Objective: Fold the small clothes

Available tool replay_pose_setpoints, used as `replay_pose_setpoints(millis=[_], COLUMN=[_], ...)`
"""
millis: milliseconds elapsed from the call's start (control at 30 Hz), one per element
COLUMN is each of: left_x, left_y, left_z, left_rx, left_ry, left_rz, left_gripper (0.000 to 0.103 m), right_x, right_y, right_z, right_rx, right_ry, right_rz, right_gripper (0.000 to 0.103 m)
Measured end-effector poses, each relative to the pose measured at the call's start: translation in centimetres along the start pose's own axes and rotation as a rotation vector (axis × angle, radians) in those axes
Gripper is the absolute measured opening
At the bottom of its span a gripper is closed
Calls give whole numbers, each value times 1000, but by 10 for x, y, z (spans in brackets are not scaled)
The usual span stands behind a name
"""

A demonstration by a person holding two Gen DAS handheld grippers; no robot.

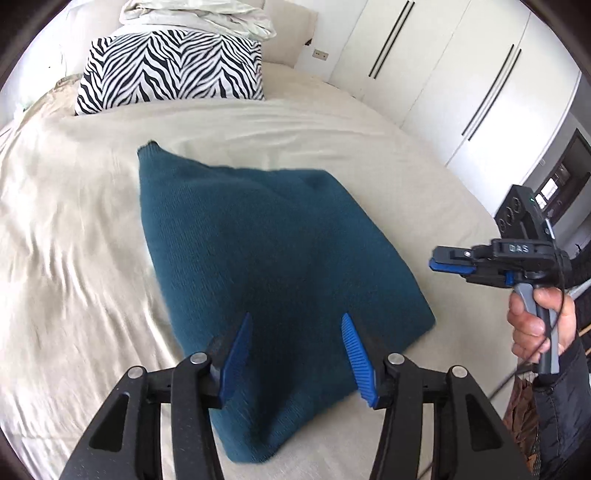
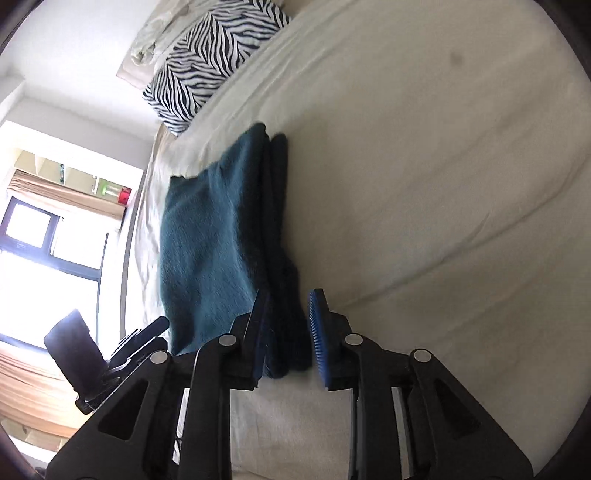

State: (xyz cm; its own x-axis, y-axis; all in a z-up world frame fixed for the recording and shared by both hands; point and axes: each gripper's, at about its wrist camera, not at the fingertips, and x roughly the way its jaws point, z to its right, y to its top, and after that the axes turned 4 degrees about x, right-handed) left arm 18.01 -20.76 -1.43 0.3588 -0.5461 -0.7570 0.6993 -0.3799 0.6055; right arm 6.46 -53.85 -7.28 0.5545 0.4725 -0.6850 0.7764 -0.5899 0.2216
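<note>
Beige bedsheet (image 1: 74, 221) covers bed, wrinkled. White wardrobe doors (image 1: 443, 74) along far right wall; bright window (image 2: 33, 236) opposite. Zebra-print pillow (image 1: 170, 70) at head of bed, crumpled white bedding (image 1: 199, 16) above it. Folded teal knit garment (image 1: 266, 251) lies mid-bed. Left gripper (image 1: 295, 347) above garment's near end, jaws apart, holding nothing. Right gripper (image 2: 288, 332) at garment's folded near edge, jaws slightly apart, cloth between, not pinched. Hand (image 1: 535, 325) holds its handle.
</note>
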Motion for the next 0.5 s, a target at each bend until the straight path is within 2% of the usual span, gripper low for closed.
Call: replay_pose_setpoints(millis=[100,200,300,333,400,467,500], left_x=[24,50,78,84,93,97,98], left_y=[36,65,71,69,66,67,65], left_z=[-21,-28,-37,-39,-42,-49,-50], left_rx=[-62,-42,-8,16,40,34,34], left_ry=[35,118,152,168,182,168,161], left_rz=[7,-10,-59,-58,-43,-26,-17], left_gripper=[54,54,55,56,58,59,59], right_x=[-1,30,63,78,102,119,120], right_y=[22,38,58,64,75,82,83], right_z=[-21,-57,-75,-80,-68,-50,-41], right_rx=[-31,-76,-72,-71,-34,13,26], right_ry=[76,122,133,120,31,94,115], right_rz=[5,-27,-50,-57,-51,-62,-53], right_gripper=[21,21,21,21,21,14,1])
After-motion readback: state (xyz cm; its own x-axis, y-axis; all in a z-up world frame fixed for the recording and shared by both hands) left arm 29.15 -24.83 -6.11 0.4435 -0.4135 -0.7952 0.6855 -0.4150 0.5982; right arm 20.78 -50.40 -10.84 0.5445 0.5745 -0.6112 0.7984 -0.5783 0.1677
